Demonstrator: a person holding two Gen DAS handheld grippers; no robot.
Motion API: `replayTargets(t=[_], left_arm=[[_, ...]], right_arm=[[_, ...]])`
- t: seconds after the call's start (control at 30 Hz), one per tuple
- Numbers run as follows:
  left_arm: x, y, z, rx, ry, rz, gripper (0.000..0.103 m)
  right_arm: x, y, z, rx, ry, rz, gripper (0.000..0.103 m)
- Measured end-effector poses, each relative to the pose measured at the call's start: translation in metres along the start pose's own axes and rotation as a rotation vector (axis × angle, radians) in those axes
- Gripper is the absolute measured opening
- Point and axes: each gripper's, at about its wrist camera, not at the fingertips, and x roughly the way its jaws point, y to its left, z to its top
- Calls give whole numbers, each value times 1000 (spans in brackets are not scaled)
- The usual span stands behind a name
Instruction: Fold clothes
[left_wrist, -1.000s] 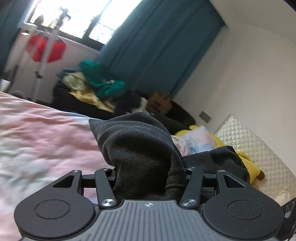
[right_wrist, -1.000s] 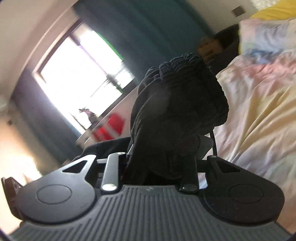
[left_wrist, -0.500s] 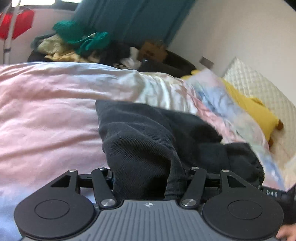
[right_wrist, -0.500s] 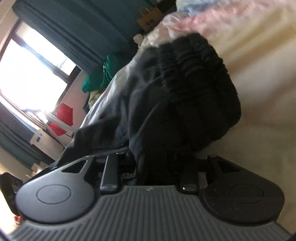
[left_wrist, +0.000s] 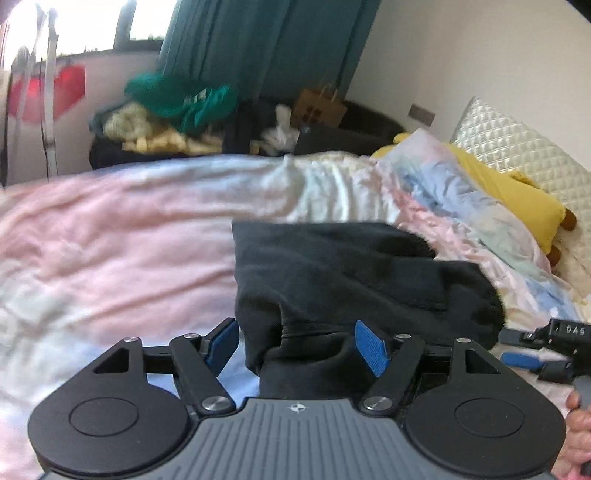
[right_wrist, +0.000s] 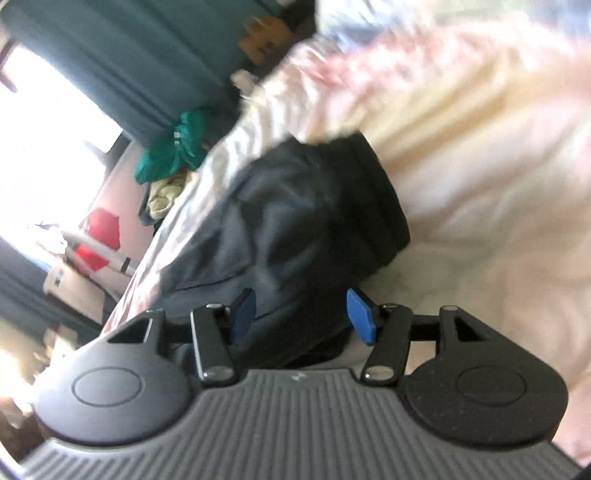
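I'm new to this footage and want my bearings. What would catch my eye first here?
A dark garment lies bunched on the pink bedcover, right in front of both grippers. The left gripper and right gripper have just been opening, blue pads apart, with cloth between them. Behind the bed, a heap of green and yellow clothes sits before teal curtains.

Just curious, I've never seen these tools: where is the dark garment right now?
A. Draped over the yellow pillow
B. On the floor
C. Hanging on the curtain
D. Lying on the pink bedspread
D: the dark garment lies on the pink bedspread, its near edge between the open left gripper.
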Motion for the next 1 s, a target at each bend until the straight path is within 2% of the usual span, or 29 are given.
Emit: replayTargets(t=[0.2,0.3,0.37,0.43,0.53,0.63,0.67,0.7,0.77,1.0], left_arm=[[-109,-34,9,101,-99,29,74],[-158,-52,4,151,-135,62,80],[-185,-61,-5,193,-170,49,81],[-211,-69,-18,201,-209,69,85],[-239,-77,-40,205,-239,71,86],[-269,-83,-59,175,-291,65,89],[-279,-84,-64,175,-322,66,95],[-289,-85,-72,172,-350,74,97],[-302,-84,-82,159,-372,71,97],[-309,-65,-132,108,-396,106,99]], right_arm=[[-71,57,3,-206,-73,13,58],[-113,88,-11,-309,-118,44,58],[-141,107,-24,-377,-155,71,58],[-166,121,-38,-435,-204,92,58],[-191,136,-64,-486,-242,118,58],[-209,142,-96,-518,-287,128,58],[-214,144,-109,-537,-310,124,58],[-215,146,-120,-554,-328,116,58],[-216,149,-142,-585,-364,100,58],[-194,135,-187,-552,-380,77,58]])
